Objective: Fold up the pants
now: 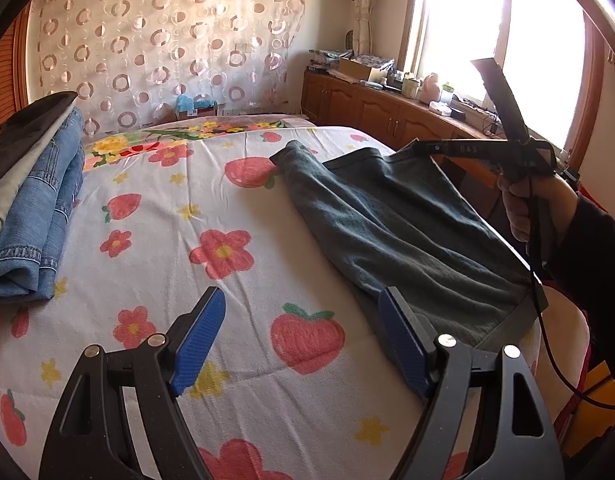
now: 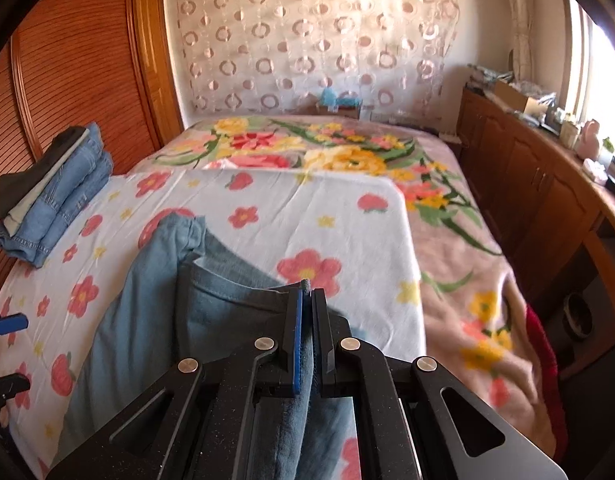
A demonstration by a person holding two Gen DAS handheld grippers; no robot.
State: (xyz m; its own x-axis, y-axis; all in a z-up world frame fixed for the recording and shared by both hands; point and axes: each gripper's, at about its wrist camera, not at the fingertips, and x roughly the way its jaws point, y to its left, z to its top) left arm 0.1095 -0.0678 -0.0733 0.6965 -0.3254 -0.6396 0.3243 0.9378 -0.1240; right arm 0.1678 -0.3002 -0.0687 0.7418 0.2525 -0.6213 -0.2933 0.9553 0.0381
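Fingers [image 2: 297,344] clamped around pants [image 2: 155,280] edge

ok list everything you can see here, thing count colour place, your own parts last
pants: one, grey-blue, on the bed's near right, an edge pinched in the right tongs
stack of folded clothes: one, blue jeans under pale and dark pieces, bed's left edge
fruit-and-flower sheet: one, white with red and yellow prints, under the pants
floral blanket: one, pink with yellow flowers, beneath the sheet
ring-pattern curtain: one, pale pink, far wall
wooden cabinets: one row, brown, under the window, clutter on top
wardrobe: one, brown slatted, left
left tongs: blue pads, open, over the sheet
right tongs: shut on the pants
hand: one, dark sleeve, holding the right tongs
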